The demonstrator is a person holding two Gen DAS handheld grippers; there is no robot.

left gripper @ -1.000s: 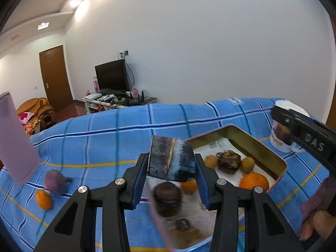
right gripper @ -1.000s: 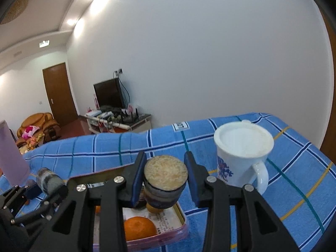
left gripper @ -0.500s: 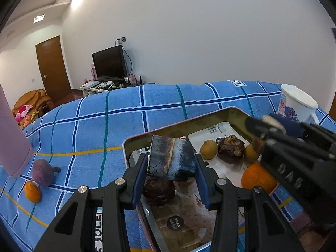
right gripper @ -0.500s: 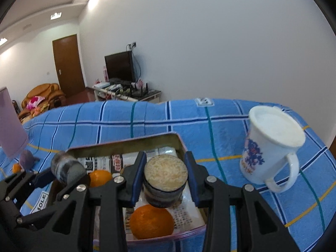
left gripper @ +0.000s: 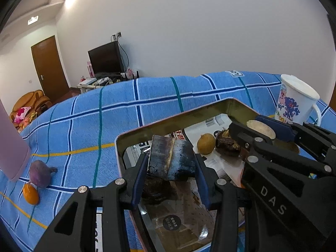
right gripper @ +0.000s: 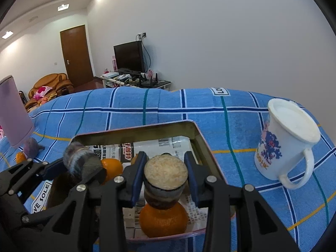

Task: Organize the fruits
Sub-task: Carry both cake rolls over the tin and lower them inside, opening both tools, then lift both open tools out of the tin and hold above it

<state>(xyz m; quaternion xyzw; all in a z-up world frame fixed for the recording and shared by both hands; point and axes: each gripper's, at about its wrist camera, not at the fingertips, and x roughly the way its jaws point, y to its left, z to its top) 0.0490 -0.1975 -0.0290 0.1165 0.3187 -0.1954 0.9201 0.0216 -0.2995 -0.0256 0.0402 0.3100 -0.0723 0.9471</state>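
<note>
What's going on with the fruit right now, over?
Left gripper shut on dark chunk. Right gripper shut on cut piece. Both over tin. Oranges below; drop spots tight.

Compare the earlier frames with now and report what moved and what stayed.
Both grippers came down over the metal tin, each carrying a cut dark piece: left gripper, right gripper. Nothing was grabbed or released; both jaws stayed clamped. The fruits in the tin, the mug and the cloth stayed put.

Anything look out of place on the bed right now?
Yes: a purple fruit and a small orange lie loose on the blanket, outside the tin that holds the other fruit. The mug is upright.
</note>
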